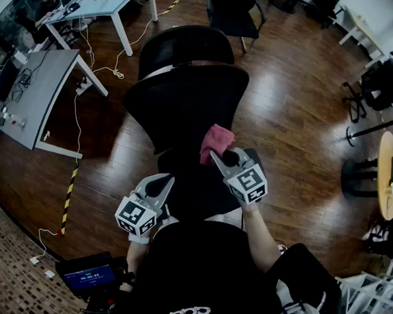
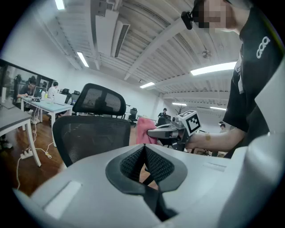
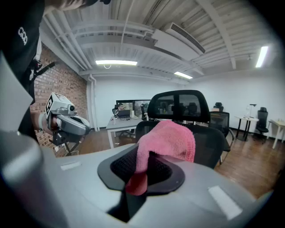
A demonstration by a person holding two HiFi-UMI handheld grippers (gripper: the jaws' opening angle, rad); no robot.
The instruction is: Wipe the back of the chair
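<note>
One pink cloth (image 1: pixel 216 141) is hanging from the right gripper (image 1: pixel 217 157), whose jaws are clamping down on a fold of it. In the right gripper view, the cloth (image 3: pixel 167 140) is bunching up above the dark pads and a short tail is drooping below them. In the head view it is lying at the lower right edge of the chair back (image 1: pixel 186 102), a black mesh panel with a separate headrest (image 1: pixel 186 46) beyond its top edge. Whether the cloth is actually pressing on the mesh cannot be told. Seen from the right gripper, the chair back (image 3: pixel 209 142) is rising directly behind the cloth.

To the left and nearer the person, the left gripper (image 1: pixel 164 182) is hovering below the bottom edge of the chair back, apart from the cloth. Its jaws are sitting fully together, pad against pad, with nothing between them (image 2: pixel 144 162). From there the chair back (image 2: pixel 89 138) is showing at the left. The right gripper (image 2: pixel 153 132) is reaching in from the right with the cloth (image 2: pixel 141 130) at its tip, just beside the back's near edge.

Around the chair, a wooden floor (image 1: pixel 299 113) is gleaming, and a grey desk (image 1: pixel 34 90) is standing well apart at its left edge.
</note>
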